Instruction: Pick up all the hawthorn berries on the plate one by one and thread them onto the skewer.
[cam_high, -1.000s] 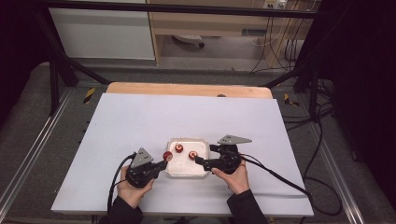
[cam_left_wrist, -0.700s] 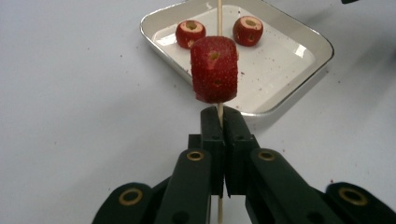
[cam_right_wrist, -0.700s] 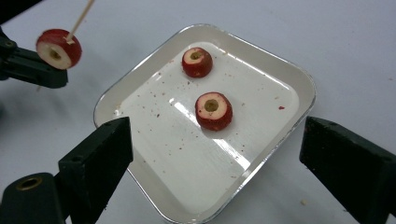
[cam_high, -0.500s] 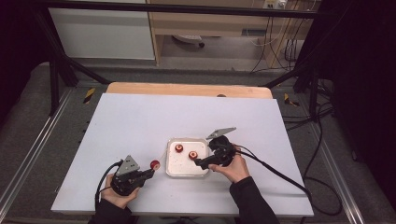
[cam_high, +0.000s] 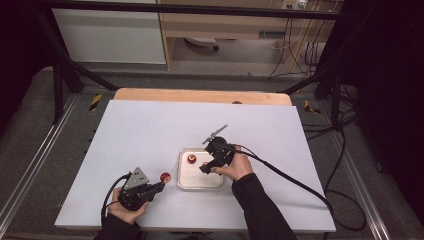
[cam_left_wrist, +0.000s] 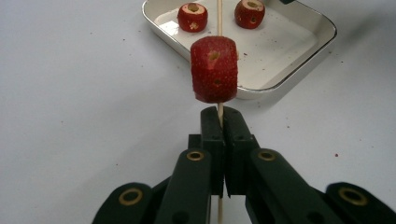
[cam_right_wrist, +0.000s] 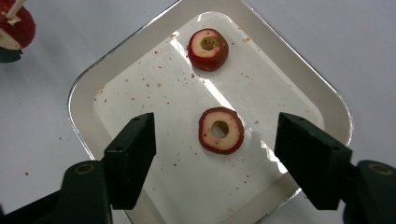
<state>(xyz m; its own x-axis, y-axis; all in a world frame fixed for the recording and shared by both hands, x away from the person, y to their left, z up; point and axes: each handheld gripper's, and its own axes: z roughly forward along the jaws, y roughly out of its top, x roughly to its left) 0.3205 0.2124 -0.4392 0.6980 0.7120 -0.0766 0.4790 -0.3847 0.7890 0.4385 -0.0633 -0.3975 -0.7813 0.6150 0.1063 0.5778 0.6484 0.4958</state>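
Right gripper (cam_right_wrist: 215, 144) hangs straight over the tray (cam_right_wrist: 336, 107), jaws apart and just been closing, the nearer fruit ring (cam_right_wrist: 220, 130) dead centre between them, untouched (hole facing up); left gripper (cam_left_wrist: 219, 126) clenched on the skewer (cam_left_wrist: 219, 18), one piece (cam_left_wrist: 215, 69) already threaded.

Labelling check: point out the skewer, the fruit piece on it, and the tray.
skewer (cam_left_wrist: 219, 21), left gripper view, bare stick above the fruit.
skewered fruit piece (cam_left_wrist: 214, 70), left gripper view, red side.
tray (cam_right_wrist: 327, 93), right gripper view, rim.
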